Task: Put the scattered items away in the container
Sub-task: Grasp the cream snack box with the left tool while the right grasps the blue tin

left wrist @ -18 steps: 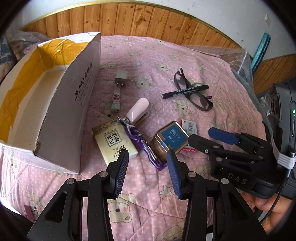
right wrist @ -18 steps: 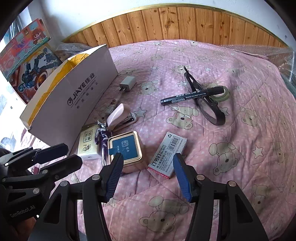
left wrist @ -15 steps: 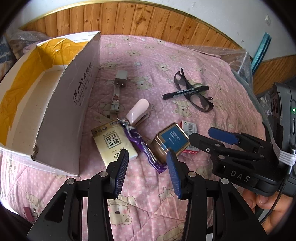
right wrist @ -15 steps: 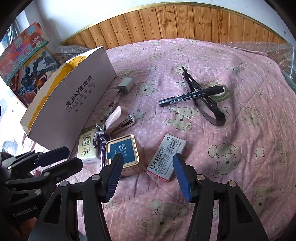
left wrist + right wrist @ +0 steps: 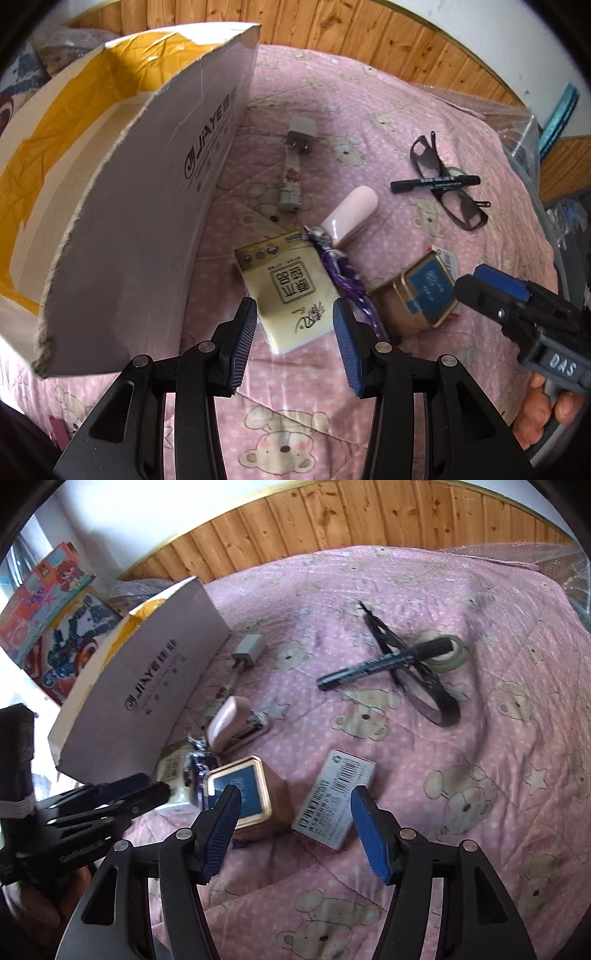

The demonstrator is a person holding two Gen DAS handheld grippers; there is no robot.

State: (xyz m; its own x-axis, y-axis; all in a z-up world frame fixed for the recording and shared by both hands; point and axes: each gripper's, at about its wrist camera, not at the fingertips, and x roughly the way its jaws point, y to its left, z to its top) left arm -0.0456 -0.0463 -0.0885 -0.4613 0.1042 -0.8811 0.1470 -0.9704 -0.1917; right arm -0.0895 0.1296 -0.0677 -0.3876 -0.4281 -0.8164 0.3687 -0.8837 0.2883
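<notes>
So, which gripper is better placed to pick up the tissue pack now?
Left. The open left gripper hangs directly over the tissue pack, beside the box. The right gripper is over the tin.

The box [image 5: 155, 206] runs off the left edge of the left wrist view, so its far end stays unseen. The tissue pack [image 5: 173, 775] is mostly hidden behind the tin [image 5: 240, 794] and the toy figure [image 5: 197, 771] in the right wrist view. The tape roll [image 5: 453, 172] barely peeks from behind the glasses [image 5: 458, 206]. Print on the small carton [image 5: 334, 797] blurs; unreadable. The hand [image 5: 543, 417] on the right is cut by the frame's rim.
</notes>
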